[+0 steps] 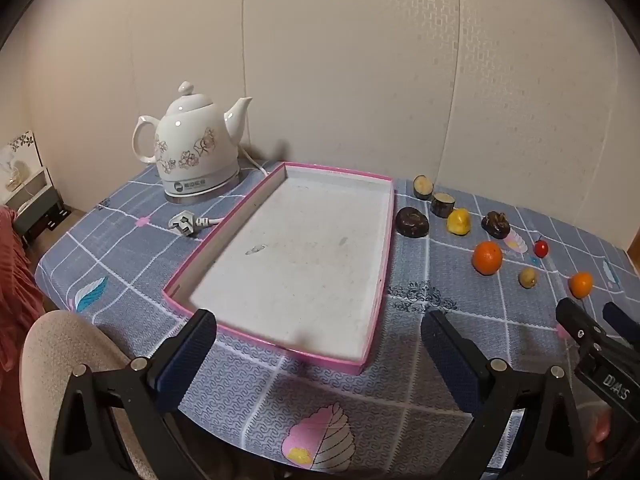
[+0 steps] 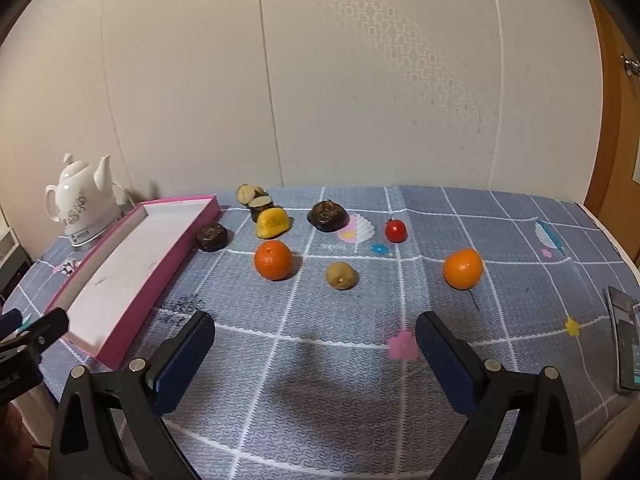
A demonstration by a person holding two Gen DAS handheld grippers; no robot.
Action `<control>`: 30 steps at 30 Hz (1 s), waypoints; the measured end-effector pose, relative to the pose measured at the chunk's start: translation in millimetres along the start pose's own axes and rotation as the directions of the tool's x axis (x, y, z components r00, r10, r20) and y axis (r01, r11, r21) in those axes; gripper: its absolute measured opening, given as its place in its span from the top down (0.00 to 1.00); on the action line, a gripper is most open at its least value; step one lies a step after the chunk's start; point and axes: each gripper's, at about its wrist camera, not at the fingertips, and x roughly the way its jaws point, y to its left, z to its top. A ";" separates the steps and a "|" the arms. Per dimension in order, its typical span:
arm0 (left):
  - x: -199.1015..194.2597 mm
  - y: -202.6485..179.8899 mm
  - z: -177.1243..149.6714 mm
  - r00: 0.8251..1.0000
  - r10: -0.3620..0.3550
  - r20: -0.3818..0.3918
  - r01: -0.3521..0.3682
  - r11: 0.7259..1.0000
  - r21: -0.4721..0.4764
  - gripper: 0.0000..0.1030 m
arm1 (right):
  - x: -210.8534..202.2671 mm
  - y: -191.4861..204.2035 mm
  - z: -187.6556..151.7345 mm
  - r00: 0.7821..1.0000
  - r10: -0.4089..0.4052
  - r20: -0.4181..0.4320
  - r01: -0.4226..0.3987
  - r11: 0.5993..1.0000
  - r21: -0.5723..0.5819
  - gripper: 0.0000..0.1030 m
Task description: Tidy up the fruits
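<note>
- Fruits lie loose on the desk's blue checked cloth point(image 2: 320, 380), right of the pink-rimmed tray point(image 1: 384, 248): two oranges point(image 2: 273, 259) point(image 2: 463, 268), a yellow piece point(image 2: 272, 222), a small red one point(image 2: 395, 230), a brownish one point(image 2: 341, 275), two dark lumps point(image 2: 212, 236) point(image 2: 327, 215) and two cut dark-skinned slices point(image 2: 262, 203) toward the far edge.
- One dark lump sits just beside the tray's right wall; nothing lies in the tray.
- Left tool point(image 1: 318, 346) hangs over the tray's near end, fingers wide apart, holding nothing.
- Right tool point(image 2: 315, 346) hangs over bare cloth near the front edge, fingers wide apart, short of the fruit.
- A white kettle point(image 1: 192, 148) stands at the far left corner, its plug point(image 1: 184, 224) loose beside it.
- A phone point(image 2: 624, 340) lies at the right edge.
</note>
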 end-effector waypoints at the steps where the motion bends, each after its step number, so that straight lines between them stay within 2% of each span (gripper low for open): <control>1: 0.0 0.0 0.1 1.000 0.000 -0.001 0.000 1.000 0.002 0.00 | 0.7 0.3 0.0 1.000 -0.005 0.000 0.005 1.000 -0.004 0.01; 4: -1.1 0.4 0.8 1.000 0.003 0.005 -0.003 1.000 0.006 0.00 | 1.8 9.7 4.0 1.000 -0.022 -0.002 0.022 0.999 -0.039 0.01; 6: -2.2 0.8 0.9 1.000 0.006 0.009 -0.007 1.000 0.013 0.00 | -5.7 7.0 0.0 1.000 0.014 0.024 -0.014 1.000 -0.028 0.01; 10: 0.0 -4.8 -4.3 1.000 0.019 0.005 -0.019 0.999 0.032 0.00 | -4.1 5.4 1.9 0.999 0.036 0.009 -0.036 0.999 -0.032 0.01; 30: 0.0 -3.4 -3.1 1.000 0.016 0.007 -0.016 0.999 0.044 0.00 | -7.1 12.3 1.9 0.999 0.047 0.024 -0.046 0.998 -0.051 0.01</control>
